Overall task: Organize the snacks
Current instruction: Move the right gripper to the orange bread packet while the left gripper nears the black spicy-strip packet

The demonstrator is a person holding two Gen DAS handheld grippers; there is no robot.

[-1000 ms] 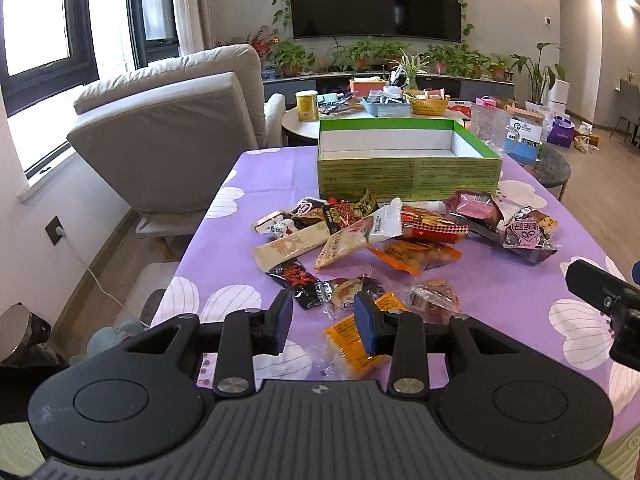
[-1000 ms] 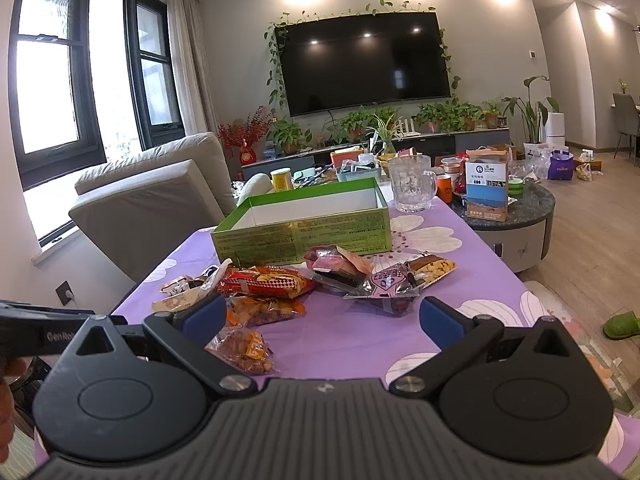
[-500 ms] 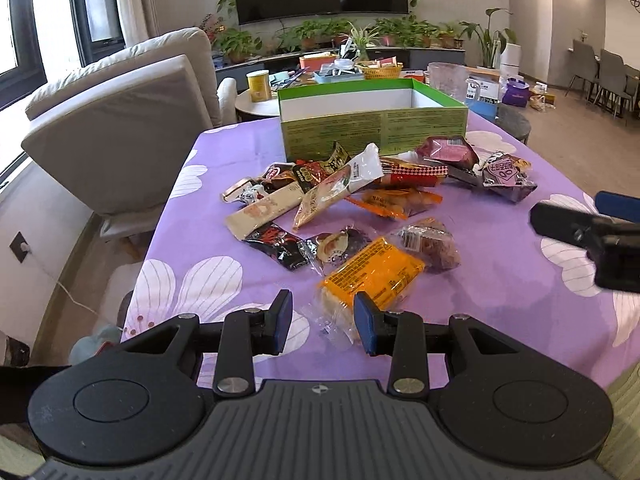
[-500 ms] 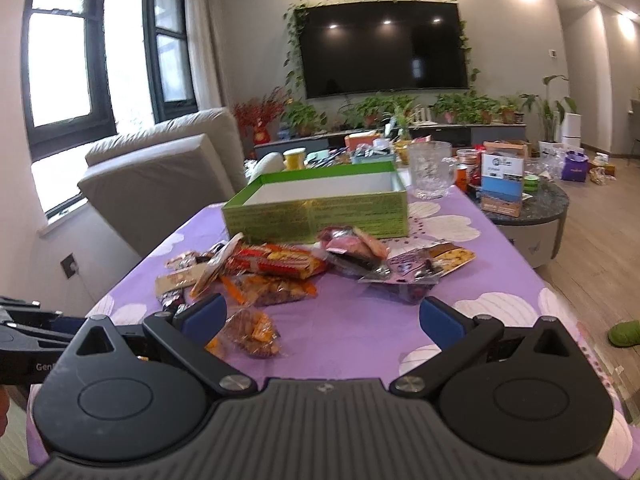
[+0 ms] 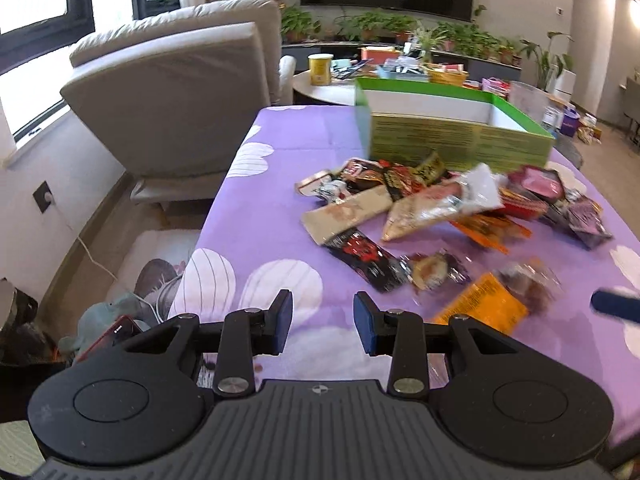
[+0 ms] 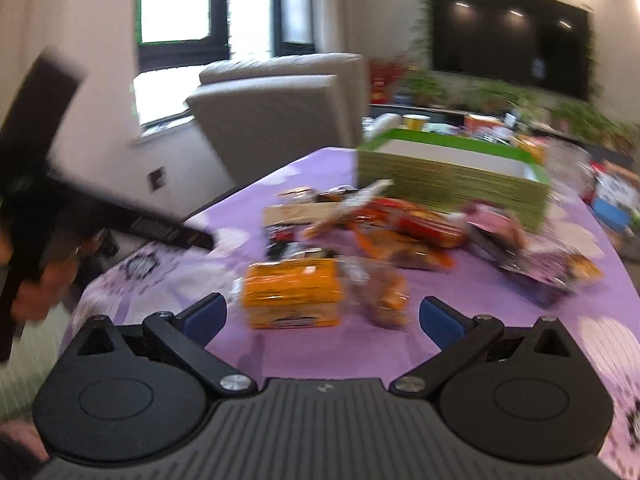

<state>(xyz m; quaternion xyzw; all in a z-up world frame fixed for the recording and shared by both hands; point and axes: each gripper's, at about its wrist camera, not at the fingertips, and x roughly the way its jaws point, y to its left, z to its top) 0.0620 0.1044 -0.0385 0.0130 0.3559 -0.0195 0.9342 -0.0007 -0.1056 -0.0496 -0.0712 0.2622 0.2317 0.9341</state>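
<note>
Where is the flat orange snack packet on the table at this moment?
In the right wrist view, the flat orange snack packet lies at the near edge of the snack pile, left of a clear bag of brown snacks.

Your snacks [image 5: 436,208] lie in a loose heap on the purple table [image 5: 280,200], just in front of the open green box [image 5: 460,144], which looks empty. An orange pack [image 6: 294,298] lies flat nearest you, a clear bag of brown pieces [image 6: 386,298] touching its right side. A black-red wrapper [image 5: 366,260] lies diagonally at the heap's left.
</note>
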